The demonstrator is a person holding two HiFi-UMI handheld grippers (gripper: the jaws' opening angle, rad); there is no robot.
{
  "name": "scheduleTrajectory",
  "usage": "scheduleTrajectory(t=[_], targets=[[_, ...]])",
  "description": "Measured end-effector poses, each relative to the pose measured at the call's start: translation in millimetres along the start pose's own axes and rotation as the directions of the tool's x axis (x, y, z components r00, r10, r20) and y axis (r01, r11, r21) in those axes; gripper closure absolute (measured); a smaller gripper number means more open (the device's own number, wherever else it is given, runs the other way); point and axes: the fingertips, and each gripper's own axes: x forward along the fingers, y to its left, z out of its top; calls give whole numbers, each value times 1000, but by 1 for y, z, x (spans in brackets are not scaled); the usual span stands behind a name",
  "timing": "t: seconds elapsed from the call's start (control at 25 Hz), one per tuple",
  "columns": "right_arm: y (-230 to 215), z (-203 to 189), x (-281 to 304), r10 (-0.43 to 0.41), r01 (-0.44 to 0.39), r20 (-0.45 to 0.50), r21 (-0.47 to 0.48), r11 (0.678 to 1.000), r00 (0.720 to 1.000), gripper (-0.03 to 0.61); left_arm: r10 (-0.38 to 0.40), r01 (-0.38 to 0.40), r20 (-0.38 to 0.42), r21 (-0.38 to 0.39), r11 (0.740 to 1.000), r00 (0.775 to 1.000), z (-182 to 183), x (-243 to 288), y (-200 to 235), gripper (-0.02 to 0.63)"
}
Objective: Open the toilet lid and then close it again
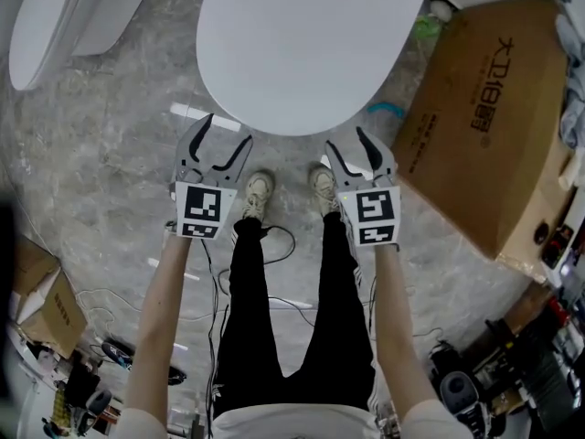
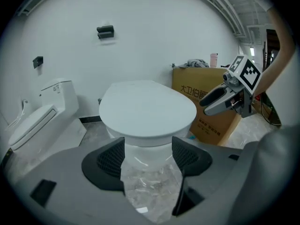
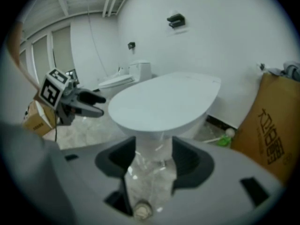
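- Gray stone floor (image 1: 119,154) lies under everything, and a white wall (image 2: 150,36) stands behind the toilet.
- The white toilet lid (image 1: 311,35) is shut. It lies flat on top of the toilet bowl (image 2: 145,150).
- The left gripper (image 1: 228,131) is near the front edge of the lid, on its left side. Its jaws are wide apart and hold nothing.
- The right gripper (image 1: 347,140) is near the front edge of the lid, on its right side. Its jaws are wide apart too, with nothing in them.
- The person's two shoes (image 1: 259,193) stand on the floor in front of the toilet, between the grippers.
- A brown cardboard box (image 1: 494,117) sits to the right of the toilet.
- A second white toilet (image 1: 55,16) stands to the left of it.
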Motion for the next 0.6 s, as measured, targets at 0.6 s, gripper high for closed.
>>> scheduleTrajectory(t=[0.6], targets=[[17, -10, 28, 44, -44, -27, 12, 999, 999, 334, -52, 53, 24, -21, 998, 998, -3, 19, -7, 291]])
